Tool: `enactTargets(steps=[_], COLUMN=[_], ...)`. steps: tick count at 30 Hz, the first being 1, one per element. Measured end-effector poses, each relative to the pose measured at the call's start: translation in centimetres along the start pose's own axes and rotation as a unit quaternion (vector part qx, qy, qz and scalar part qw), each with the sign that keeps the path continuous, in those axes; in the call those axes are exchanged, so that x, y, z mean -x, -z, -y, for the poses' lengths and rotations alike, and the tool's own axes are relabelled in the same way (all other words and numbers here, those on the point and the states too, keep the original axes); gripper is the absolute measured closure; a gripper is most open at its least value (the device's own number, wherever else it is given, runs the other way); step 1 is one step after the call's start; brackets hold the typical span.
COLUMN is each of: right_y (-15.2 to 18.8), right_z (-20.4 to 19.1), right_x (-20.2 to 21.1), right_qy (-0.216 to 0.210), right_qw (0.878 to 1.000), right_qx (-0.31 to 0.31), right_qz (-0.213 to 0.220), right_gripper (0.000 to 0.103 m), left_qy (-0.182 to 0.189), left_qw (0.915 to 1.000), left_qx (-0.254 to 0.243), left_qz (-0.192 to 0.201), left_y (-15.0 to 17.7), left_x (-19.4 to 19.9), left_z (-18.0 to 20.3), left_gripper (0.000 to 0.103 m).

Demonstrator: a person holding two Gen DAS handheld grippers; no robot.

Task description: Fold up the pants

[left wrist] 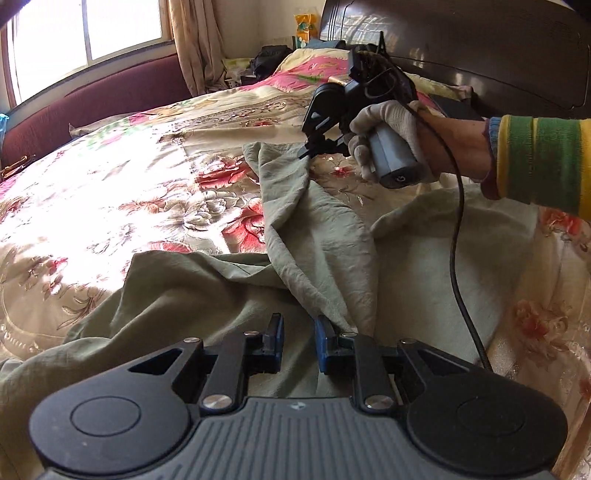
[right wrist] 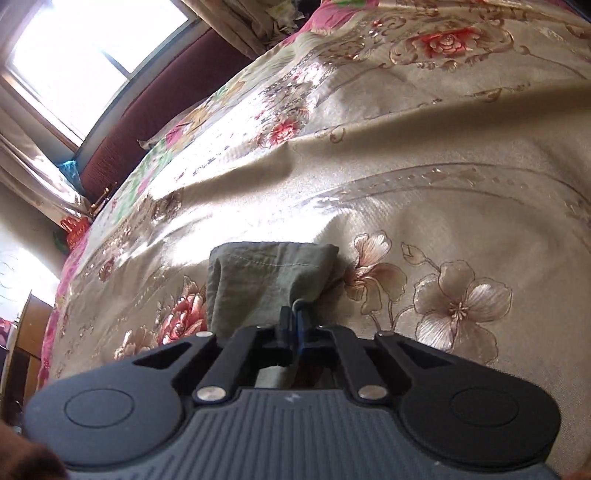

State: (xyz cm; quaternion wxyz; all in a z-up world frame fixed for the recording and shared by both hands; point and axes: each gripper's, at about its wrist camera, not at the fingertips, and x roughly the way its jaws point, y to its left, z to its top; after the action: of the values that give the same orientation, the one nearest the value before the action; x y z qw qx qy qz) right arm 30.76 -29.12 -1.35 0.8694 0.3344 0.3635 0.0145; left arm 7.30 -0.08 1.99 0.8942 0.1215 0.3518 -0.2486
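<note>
Nearest the left wrist camera, the left gripper [left wrist: 298, 341] hangs just above the pants [left wrist: 207, 295] with its two blue-tipped fingers [left wrist: 275, 338] parted and nothing between them; a raised fold of cloth brushes the outer side of the right-hand finger. Olive-green pants lie rumpled across the near part of the bed cover [left wrist: 110, 192], a shiny beige spread patterned with red and cream flowers. One trouser leg runs up and away from the crumpled mass toward the right gripper [left wrist: 308, 152], which pinches the cloth near the leg's far end and lifts it into a taut ridge. A white-gloved right hand [left wrist: 391, 147] holds that gripper's grey handle, the wrist in a green-and-yellow striped cuff [left wrist: 543, 162], and a black cable [left wrist: 458, 236] drops from the tool over the cloth. Seen from the right wrist camera, the right gripper [right wrist: 293, 321] has its fingers pressed together on the stitched hem of the trouser leg [right wrist: 273, 273], the hem standing up beyond the tips over the bed cover [right wrist: 424, 155]. A dark wooden headboard [left wrist: 480, 48] rises behind the bed, and a bright window [left wrist: 85, 33] with a curtain [left wrist: 195, 44] lights the far side.
</note>
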Motion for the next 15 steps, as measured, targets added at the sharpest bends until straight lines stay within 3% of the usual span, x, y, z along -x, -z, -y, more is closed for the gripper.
enactTargets(steps=[7, 13, 15], right_y=[-1.8, -1.4, -0.1], right_z=[2.7, 8.5, 10.7], right_x=[11.6, 24.6, 27.3], right_qy=[-0.072, -0.067, -0.05], right_qw=[0.995, 0.985, 0.985], right_qx=[-0.027, -0.068, -0.08], right_qz=[0.065, 0.146, 0.147], right_gripper=[0.1, 0.1, 0.1], left_qy=[-0.004, 0.016, 0.024], left_qw=[0.9996, 0.9974, 0.9965], left_qx=[-0.028, -0.067, -0.078], left_qz=[0.008, 0.022, 0.02], left_y=[-1.4, -1.9, -2.0], left_x=[0.4, 0.7, 0.6], left_z=[1.6, 4.8, 5.9], left_gripper=[0.068, 0.068, 0.068])
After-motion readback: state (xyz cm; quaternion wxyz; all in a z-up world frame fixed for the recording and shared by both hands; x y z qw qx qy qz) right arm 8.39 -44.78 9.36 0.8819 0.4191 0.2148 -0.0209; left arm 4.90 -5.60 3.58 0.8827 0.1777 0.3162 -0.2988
